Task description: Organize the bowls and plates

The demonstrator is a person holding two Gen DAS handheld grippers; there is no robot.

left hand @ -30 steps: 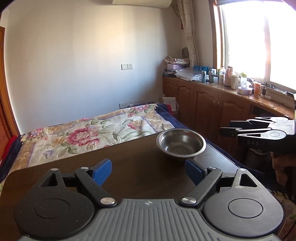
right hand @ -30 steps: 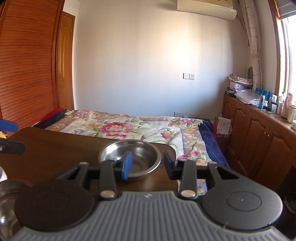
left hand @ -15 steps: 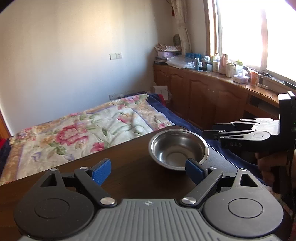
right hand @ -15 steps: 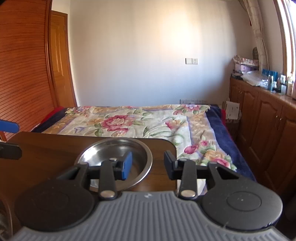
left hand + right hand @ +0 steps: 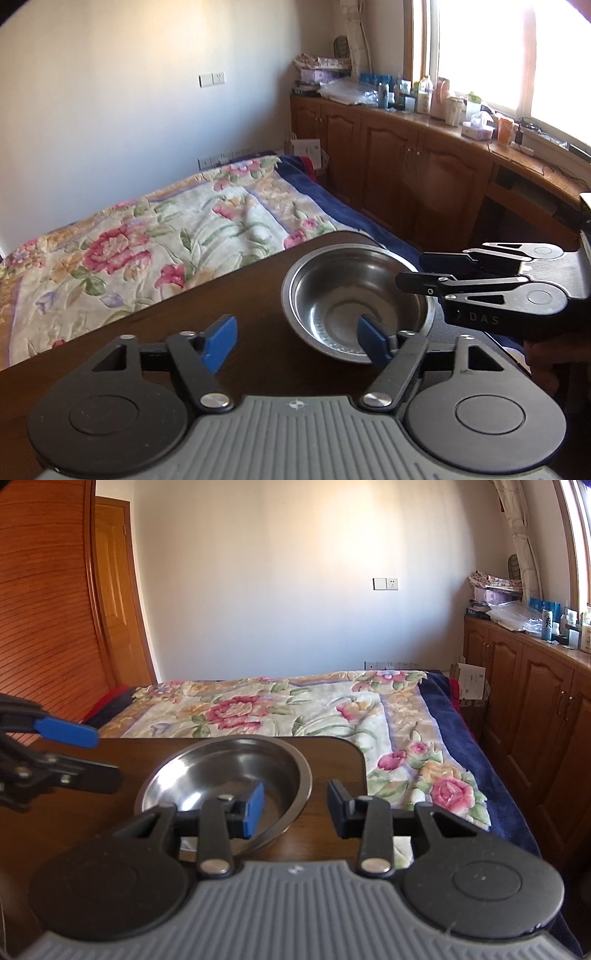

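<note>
A steel bowl (image 5: 356,291) stands near the far right corner of the dark wooden table (image 5: 258,325); it also shows in the right wrist view (image 5: 229,775). My left gripper (image 5: 297,338) is open and empty, its right pad over the bowl's near rim. My right gripper (image 5: 295,806) is open, with its left pad inside the bowl and its right finger outside the rim. The right gripper shows from the side in the left wrist view (image 5: 417,273), over the bowl's right rim. The left gripper's fingers (image 5: 66,734) show at the left of the right wrist view.
The table's far edge and rounded corner (image 5: 354,749) lie just behind the bowl. A bed with a floral cover (image 5: 295,705) is beyond. Wooden cabinets (image 5: 424,166) with bottles on top run along the right wall under the window.
Both grippers have moved forward to the bowl. The right gripper's fingers now straddle its right rim, and the left gripper's right pad has reached its near rim. Both stay open.
</note>
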